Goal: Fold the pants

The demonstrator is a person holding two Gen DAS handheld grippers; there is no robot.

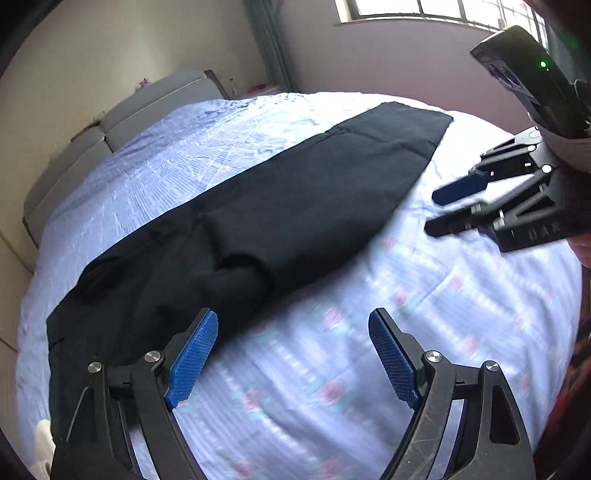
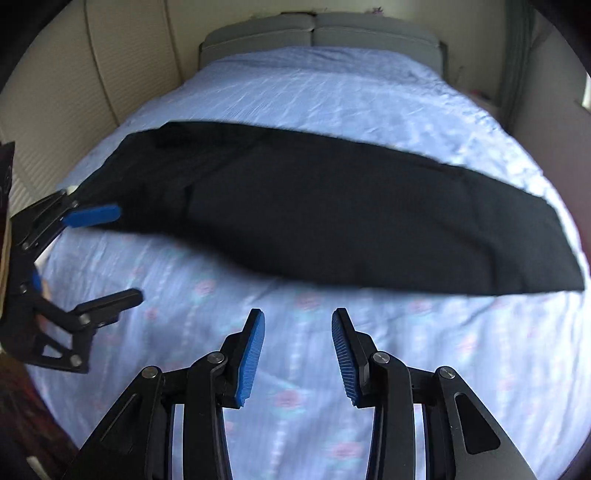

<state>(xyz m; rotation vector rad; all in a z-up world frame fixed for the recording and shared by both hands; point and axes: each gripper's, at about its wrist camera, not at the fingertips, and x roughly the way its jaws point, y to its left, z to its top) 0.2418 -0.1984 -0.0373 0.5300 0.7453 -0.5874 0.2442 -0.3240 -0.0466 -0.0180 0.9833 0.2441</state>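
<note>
I see the black pants (image 2: 332,214) lying flat on the bed, stretched crosswise over the sheet as one long dark band, with the wider waist end toward the left of my right wrist view and the narrow leg end running off to the right. In the left wrist view a soft bulge of cloth shows near the middle of the band, where the fabric bunches up.

My left gripper (image 1: 293,354) hangs over the near edge of the pants with its blue pads spread wide and nothing between them. My right gripper (image 2: 298,354) hovers over bare sheet just short of the pants, its pads partly apart and gripping nothing.

The bed sheet (image 2: 303,398) is pale blue with faint stripes and rows of small pink flowers, lightly wrinkled. At the far end stands a grey padded headboard (image 2: 314,33). Cream panelled walls (image 2: 55,81) close in on the left, and a green curtain (image 2: 517,55) hangs in the right corner. From the left wrist view I make out a bright window (image 1: 424,11) set high in a mauve wall.
</note>
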